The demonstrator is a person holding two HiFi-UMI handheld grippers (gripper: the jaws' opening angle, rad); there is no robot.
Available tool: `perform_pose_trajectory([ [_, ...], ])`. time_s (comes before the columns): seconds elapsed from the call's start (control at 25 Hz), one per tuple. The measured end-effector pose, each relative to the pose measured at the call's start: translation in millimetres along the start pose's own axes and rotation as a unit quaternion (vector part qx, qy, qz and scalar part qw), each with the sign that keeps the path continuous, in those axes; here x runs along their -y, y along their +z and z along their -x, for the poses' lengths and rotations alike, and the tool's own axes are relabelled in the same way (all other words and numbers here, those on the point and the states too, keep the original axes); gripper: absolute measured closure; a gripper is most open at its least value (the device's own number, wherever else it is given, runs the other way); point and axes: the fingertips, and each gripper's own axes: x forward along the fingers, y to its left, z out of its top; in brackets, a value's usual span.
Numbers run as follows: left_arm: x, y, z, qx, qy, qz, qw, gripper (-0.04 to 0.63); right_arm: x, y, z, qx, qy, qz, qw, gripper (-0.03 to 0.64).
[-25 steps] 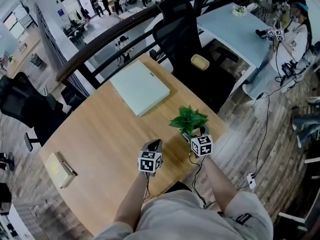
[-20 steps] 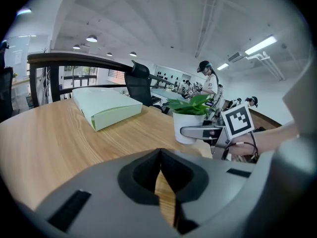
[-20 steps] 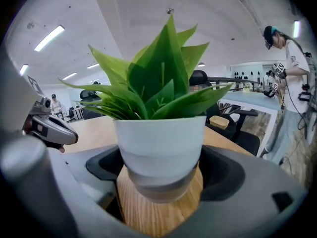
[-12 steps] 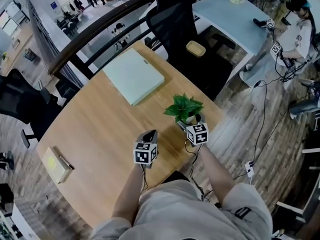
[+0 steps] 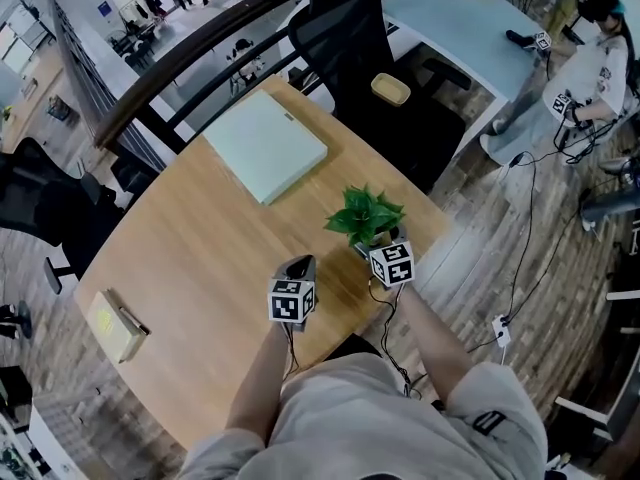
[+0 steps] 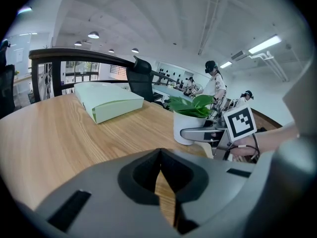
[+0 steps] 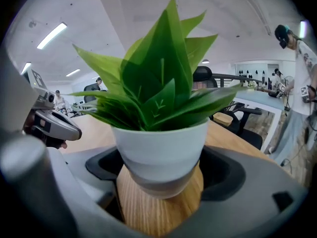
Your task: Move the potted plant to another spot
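The potted plant, green leaves in a white pot, stands on the round wooden table near its right edge. My right gripper reaches in from the near side. In the right gripper view the pot fills the space between the jaws, which sit against both of its sides with no gap showing, and its base rests on the wood. My left gripper hovers over the table to the plant's left, shut on nothing. From the left gripper view the plant shows with a right finger along the pot.
A pale green flat box lies on the far side of the table. A small yellow pad with a pen lies at the left edge. A black office chair stands behind the table, beyond a dark railing.
Only the head camera shifted a little. Both grippers and the plant keep the same places relative to each other.
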Motion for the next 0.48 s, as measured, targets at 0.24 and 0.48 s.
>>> perform_pose_trajectory([
  [0.24, 4, -1, -1, 0.003, -0.003, 0.005, 1.0000, 0.583, -1, -9, 2, -0.014, -0.006, 0.012, 1.000, 0.137],
  [0.48, 8, -1, 2, 0.000, -0.005, 0.005, 1.0000, 0.583, -5, -21, 6, -0.029, 0.003, 0.012, 1.000, 0.121],
])
